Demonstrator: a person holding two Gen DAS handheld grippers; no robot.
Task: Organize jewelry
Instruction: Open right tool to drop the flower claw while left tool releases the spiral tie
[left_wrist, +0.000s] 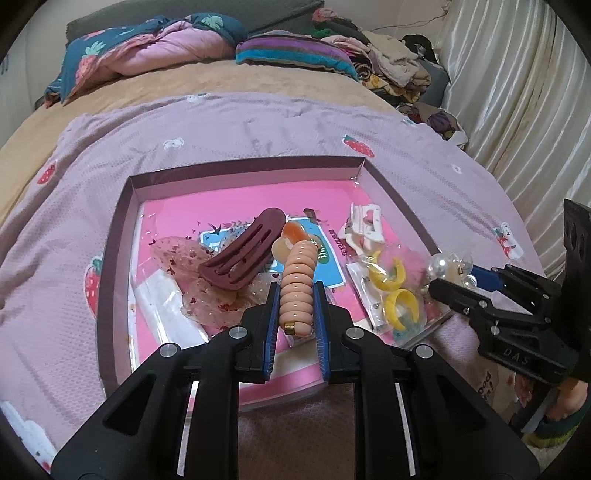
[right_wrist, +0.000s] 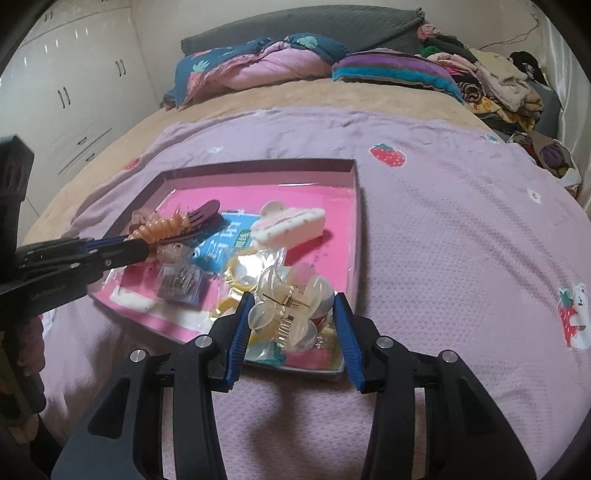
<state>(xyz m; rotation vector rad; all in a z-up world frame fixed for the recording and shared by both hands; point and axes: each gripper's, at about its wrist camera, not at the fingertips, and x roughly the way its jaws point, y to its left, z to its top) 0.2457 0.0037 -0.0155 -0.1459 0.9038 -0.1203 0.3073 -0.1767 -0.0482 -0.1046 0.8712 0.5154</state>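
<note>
The left hand-held gripper (left_wrist: 295, 295) is closed on a peach ribbed hair clip (left_wrist: 297, 284), its blue pads pressed to both sides of the clip, which points toward 12 o'clock over the shallow box lid (left_wrist: 118, 236) lying on the bed's lilac strawberry-print blanket (left_wrist: 221, 125). At 11 o'clock from that clip lies a maroon comb-shaped hair clip (left_wrist: 243, 254), resting on a crumpled clear wrapper (left_wrist: 184, 266) on the lid's pink floor. At 2 o'clock from the peach clip sits a white and pink hair claw (left_wrist: 364, 225), and below it, at 3 o'clock, yellow rings in a clear packet (left_wrist: 397, 295). The right hand-held gripper (right_wrist: 291, 317) holds a translucent pearly flower-shaped claw clip (right_wrist: 288, 310) between its fingers, the jaws moderately apart with the clip filling the gap, poised over the lid's near corner. In the right wrist view the white and pink claw lies at 12 o'clock from the held flower clip, and a small packet of pins (right_wrist: 181, 286) lies at 9 o'clock. Folded bedding (right_wrist: 258, 62) is piled at the far end of the bed
</note>
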